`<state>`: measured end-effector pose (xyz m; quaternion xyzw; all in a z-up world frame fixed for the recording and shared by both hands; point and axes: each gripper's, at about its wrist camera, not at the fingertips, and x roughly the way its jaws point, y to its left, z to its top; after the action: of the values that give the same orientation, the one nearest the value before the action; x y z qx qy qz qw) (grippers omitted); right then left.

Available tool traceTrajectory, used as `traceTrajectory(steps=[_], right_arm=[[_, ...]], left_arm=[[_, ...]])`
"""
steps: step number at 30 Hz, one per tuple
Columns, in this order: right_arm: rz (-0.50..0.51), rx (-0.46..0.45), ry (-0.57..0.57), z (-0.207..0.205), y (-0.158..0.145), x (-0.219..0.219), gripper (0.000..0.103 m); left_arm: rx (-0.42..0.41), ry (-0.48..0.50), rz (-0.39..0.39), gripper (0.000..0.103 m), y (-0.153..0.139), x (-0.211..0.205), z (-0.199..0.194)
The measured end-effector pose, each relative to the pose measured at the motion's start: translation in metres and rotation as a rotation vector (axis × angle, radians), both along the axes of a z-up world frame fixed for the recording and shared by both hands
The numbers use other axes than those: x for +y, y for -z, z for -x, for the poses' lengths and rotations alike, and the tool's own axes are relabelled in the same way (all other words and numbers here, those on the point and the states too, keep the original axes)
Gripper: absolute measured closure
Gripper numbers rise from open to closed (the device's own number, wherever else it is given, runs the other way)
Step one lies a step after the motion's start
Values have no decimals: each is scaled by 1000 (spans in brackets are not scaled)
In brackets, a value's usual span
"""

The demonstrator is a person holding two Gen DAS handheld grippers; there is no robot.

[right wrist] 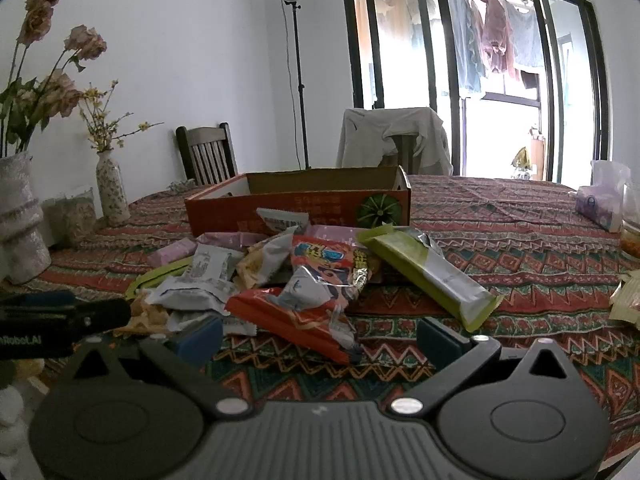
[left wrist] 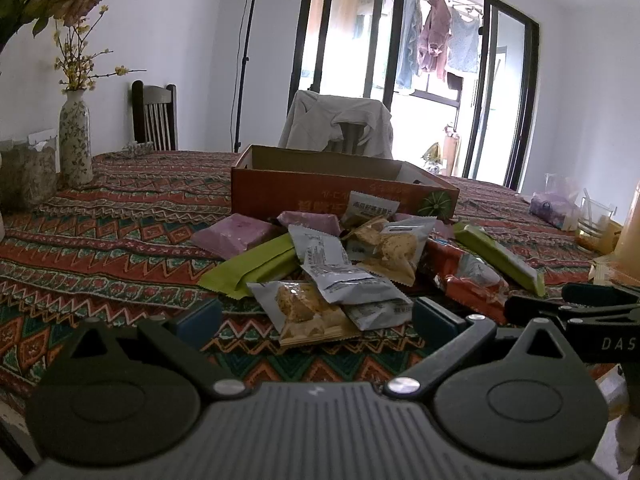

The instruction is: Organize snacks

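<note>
A pile of snack packets (left wrist: 344,264) lies on the patterned tablecloth in front of an open orange cardboard box (left wrist: 320,188). It holds green bars (left wrist: 256,266), purple packets (left wrist: 236,236), grey cracker packets (left wrist: 308,312) and an orange packet (left wrist: 468,284). My left gripper (left wrist: 316,320) is open and empty, just short of the nearest cracker packet. My right gripper (right wrist: 320,338) is open and empty, its jaws on either side of the near end of the orange packet (right wrist: 304,312). A green bar (right wrist: 432,276) lies to the right, the box (right wrist: 296,204) behind.
A floral vase (left wrist: 74,140) and a larger pot of dried flowers (right wrist: 20,220) stand at the left. A glass (left wrist: 596,216) and a purple tissue pack (right wrist: 596,206) sit at the right. Two chairs (right wrist: 208,154) stand behind the table.
</note>
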<state>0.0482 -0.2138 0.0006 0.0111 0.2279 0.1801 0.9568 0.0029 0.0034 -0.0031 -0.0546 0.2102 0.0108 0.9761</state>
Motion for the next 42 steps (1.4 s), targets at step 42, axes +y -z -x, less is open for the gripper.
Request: traceTrajectory(steps=[42], right_arm=[[3, -1, 0, 1, 0, 0, 0]], left_arm=[[-6, 0, 0, 0, 0, -2, 2]])
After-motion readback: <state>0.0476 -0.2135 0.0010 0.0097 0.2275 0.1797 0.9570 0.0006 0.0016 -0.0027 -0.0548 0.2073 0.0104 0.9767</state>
